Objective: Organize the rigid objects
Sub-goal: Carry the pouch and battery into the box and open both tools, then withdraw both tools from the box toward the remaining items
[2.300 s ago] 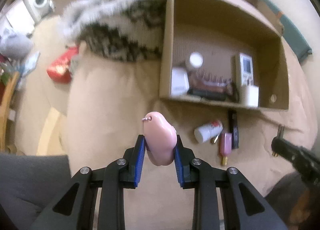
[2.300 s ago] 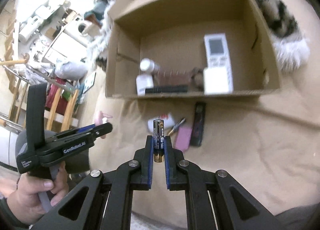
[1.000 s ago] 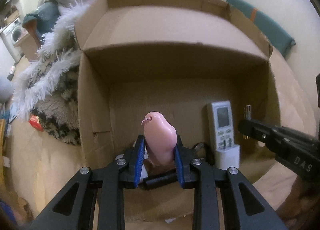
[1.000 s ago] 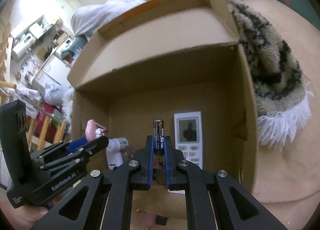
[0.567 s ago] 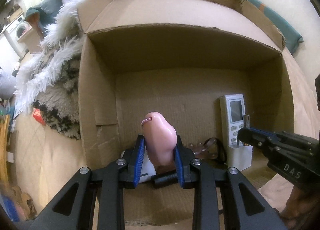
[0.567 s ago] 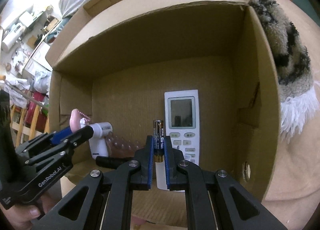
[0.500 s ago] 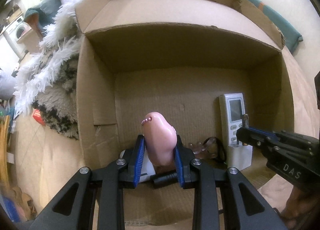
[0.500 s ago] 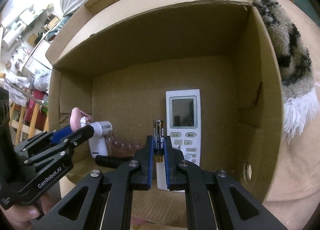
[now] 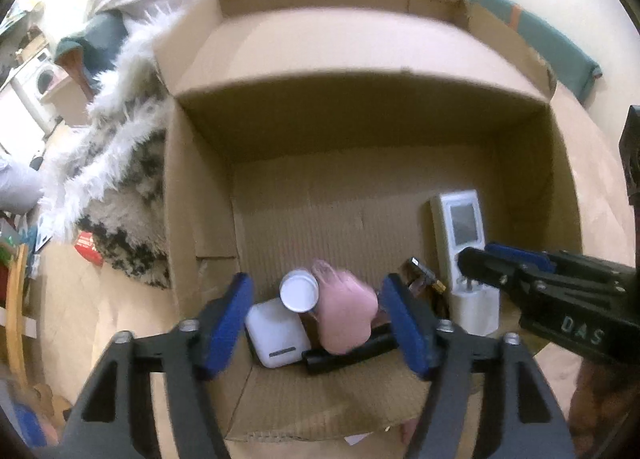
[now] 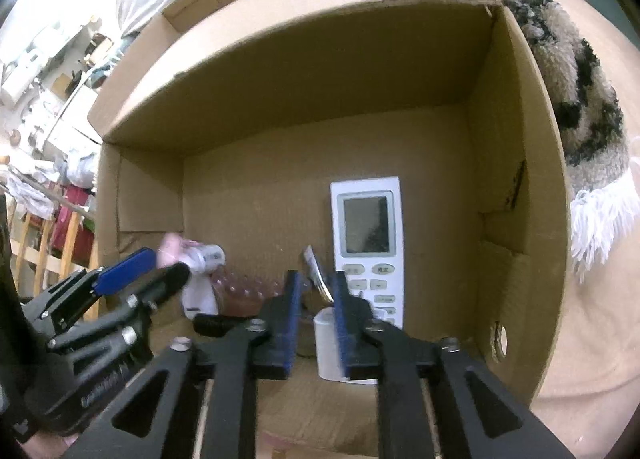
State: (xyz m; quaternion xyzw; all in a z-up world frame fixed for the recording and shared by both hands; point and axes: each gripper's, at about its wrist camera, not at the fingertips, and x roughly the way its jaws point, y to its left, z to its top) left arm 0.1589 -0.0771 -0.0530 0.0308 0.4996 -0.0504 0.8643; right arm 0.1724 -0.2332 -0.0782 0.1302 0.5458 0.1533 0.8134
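As fingers (image 9: 404, 329) open, pink object (image 9: 346, 313) loose between, battery (image 10: 318, 273) tilted

R tool (image 10: 314, 291) opening | battery (image 10: 318, 273) btwn pads, tilted | cardboard box (image 10: 516, 219)

We carry two matching tools. The left gripper (image 9: 316, 323) has black skeletal arms with triangular cut-outs, silver screws at the joints and blue pads (image 9: 226, 323) lining its fingers. The right gripper (image 10: 314, 299), at the bottom centre of its own view, is built the same: black frame, silver screws, blue pads. White lettering marks each black body where it shows at the edge of the other's view.
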